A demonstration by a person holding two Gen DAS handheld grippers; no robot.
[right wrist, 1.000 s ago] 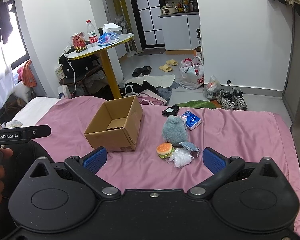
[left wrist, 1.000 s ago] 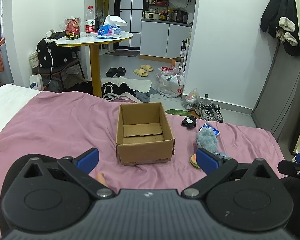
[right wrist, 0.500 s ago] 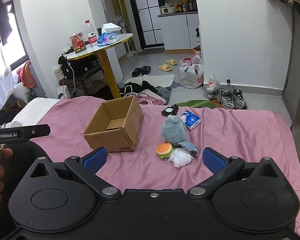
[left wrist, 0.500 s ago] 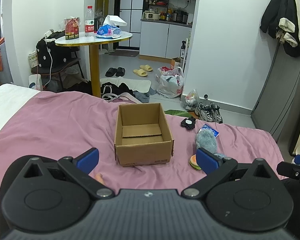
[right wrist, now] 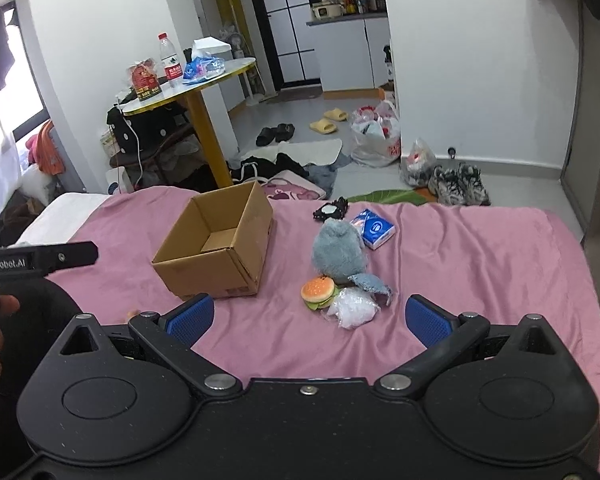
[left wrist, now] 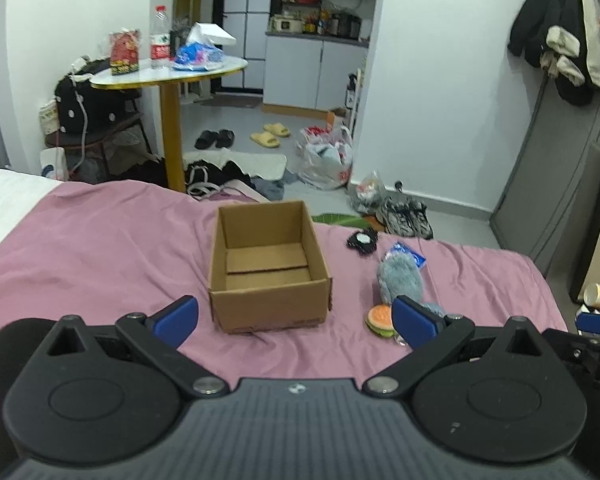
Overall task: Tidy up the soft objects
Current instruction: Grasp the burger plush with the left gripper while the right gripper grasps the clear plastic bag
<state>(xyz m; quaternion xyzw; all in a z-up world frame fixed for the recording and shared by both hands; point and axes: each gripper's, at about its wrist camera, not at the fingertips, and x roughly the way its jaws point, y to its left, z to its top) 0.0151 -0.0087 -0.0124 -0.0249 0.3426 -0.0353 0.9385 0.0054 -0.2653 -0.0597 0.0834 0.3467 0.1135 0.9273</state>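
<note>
Left view – gripper: the left gripper (left wrist: 296,318) hovers low over the pink bed (left wrist: 100,248) with its jaws spread wide and nothing between them.
Left view – box: the open cardboard box (left wrist: 268,268) sits straight ahead, upright, and its floor shows bare – nothing inside.
Left view – soft things: a grey plush (left wrist: 400,280) lies to the right of the box, apart from it; a burger toy (left wrist: 380,320) lies at its near end, partly behind the right fingertip. A black pouch (left wrist: 363,241) and a blue tissue pack (left wrist: 410,254) lie farther back.
Right view – gripper: the right gripper (right wrist: 308,316) also has its jaws wide apart, holding nothing, aimed at the cluster of toys.
Right view – soft things: plush (right wrist: 338,254), burger toy (right wrist: 319,292) and a clear plastic bundle (right wrist: 354,307) lie touching, just beyond the fingertips; what the bundle holds is probably something white and soft, though the wrap hides it. The tissue pack (right wrist: 373,233) and pouch (right wrist: 331,210) are behind the plush.
Right view – box: box (right wrist: 220,248) to the left of the cluster, empty as far as its visible floor shows.
Progress: nothing is packed yet – all five items are still on the bed, so the whole sorting is left. The right gripper looks best placed to begin.
</note>
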